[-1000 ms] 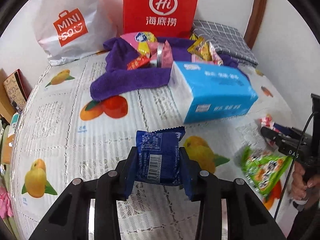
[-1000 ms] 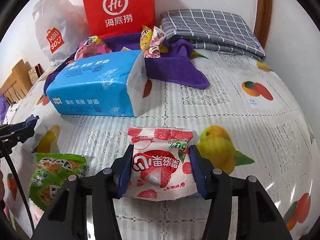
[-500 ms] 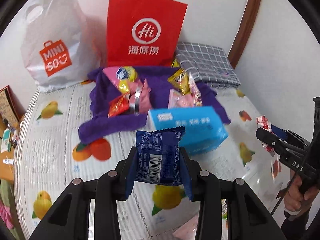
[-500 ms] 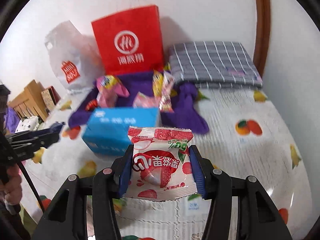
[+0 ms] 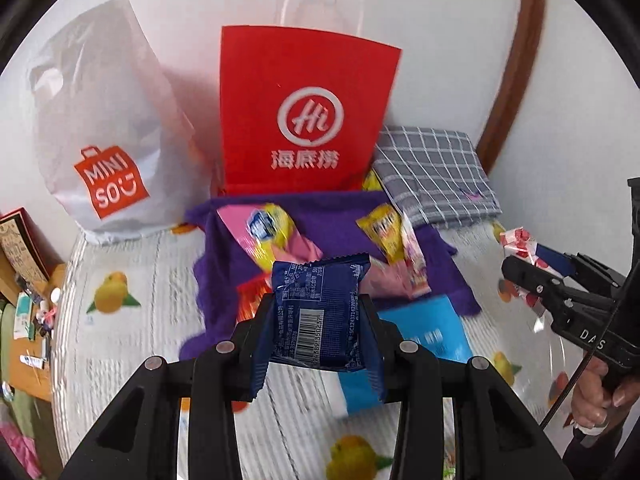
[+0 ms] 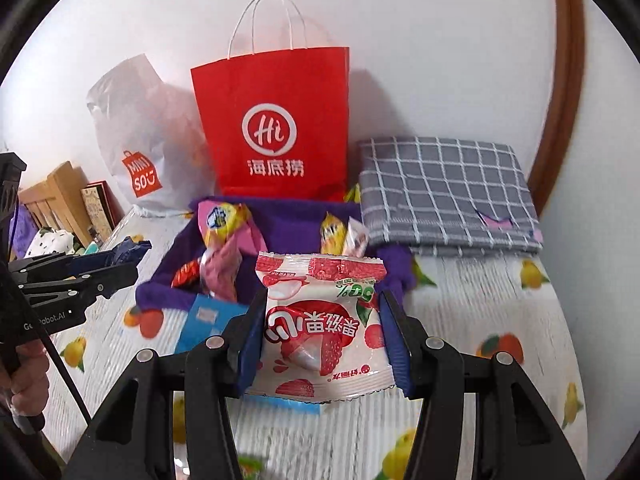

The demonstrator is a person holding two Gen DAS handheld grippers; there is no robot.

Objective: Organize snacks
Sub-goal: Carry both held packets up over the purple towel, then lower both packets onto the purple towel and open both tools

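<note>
My left gripper (image 5: 318, 320) is shut on a dark blue snack packet (image 5: 320, 312) and holds it high above the table. My right gripper (image 6: 322, 320) is shut on a pink-and-white strawberry snack packet (image 6: 320, 324), also raised. Several loose snacks (image 5: 266, 236) lie on a purple towel (image 5: 328, 220) below and beyond both grippers; the snacks (image 6: 218, 220) and the towel (image 6: 288, 224) also show in the right wrist view. The right gripper shows at the right edge of the left wrist view (image 5: 520, 254). The left gripper shows at the left of the right wrist view (image 6: 138, 254).
A red paper bag (image 5: 304, 116) and a white Miniso bag (image 5: 104, 140) stand against the wall behind the towel. A folded grey checked cloth (image 6: 444, 192) lies back right. A blue tissue pack (image 5: 432, 336) lies in front of the towel. The table has a fruit-print cover (image 6: 480, 320).
Both grippers have risen well above the table, each still holding its packet. The view now looks towards the bags at the wall, and the tissue pack has dropped low in both views.
</note>
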